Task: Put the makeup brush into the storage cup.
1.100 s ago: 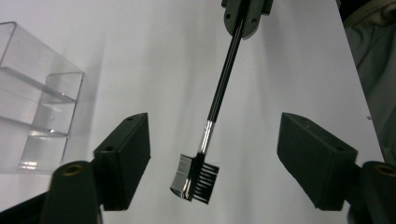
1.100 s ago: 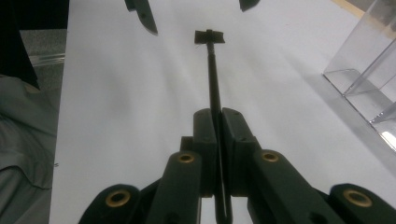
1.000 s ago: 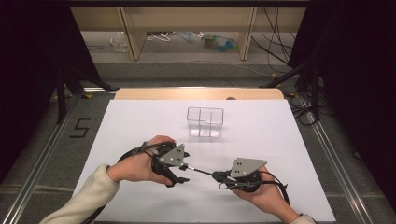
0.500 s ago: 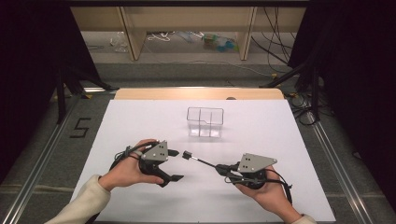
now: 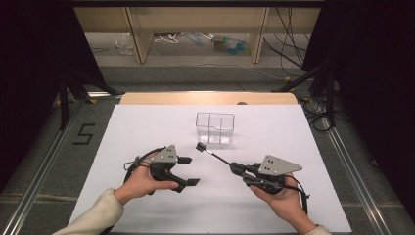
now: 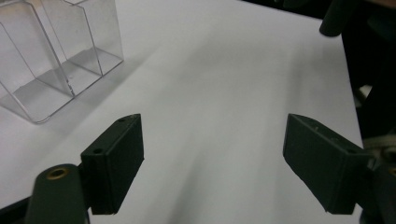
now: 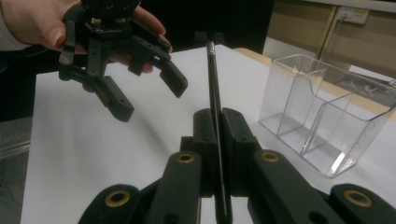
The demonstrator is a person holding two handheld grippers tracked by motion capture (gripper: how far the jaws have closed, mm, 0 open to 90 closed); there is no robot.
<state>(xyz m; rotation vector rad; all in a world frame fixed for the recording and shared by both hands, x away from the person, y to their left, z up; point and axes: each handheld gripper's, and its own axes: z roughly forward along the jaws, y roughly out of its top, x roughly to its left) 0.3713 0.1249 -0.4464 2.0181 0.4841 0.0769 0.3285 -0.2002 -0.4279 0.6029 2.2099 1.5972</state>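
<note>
Bright white table, dark surroundings, soft shadows, blurred close-ups

Black pen (image 5: 214,156); clear organizer (image 5: 215,128); white table sheet (image 5: 147,127); black grippers.

The left tongs (image 5: 187,171) have let go of the black pen (image 5: 214,156) and drawn away leftward, jaws spread.

Clear box (image 5: 215,128) sits mid-sheet toward far side, only real obstacle on white sheet (image 5: 147,122). Thin black tool (image 5: 213,155) sticks out of right gripper (image 5: 239,170), tip ending just near of box, so near-side approach to box is pinched there. Left gripper (image 5: 188,171), jaws spread wide, sits near-left of box, open lane between it and tool. Bare sheet left, right and far of box, plenty of passing room.
</note>
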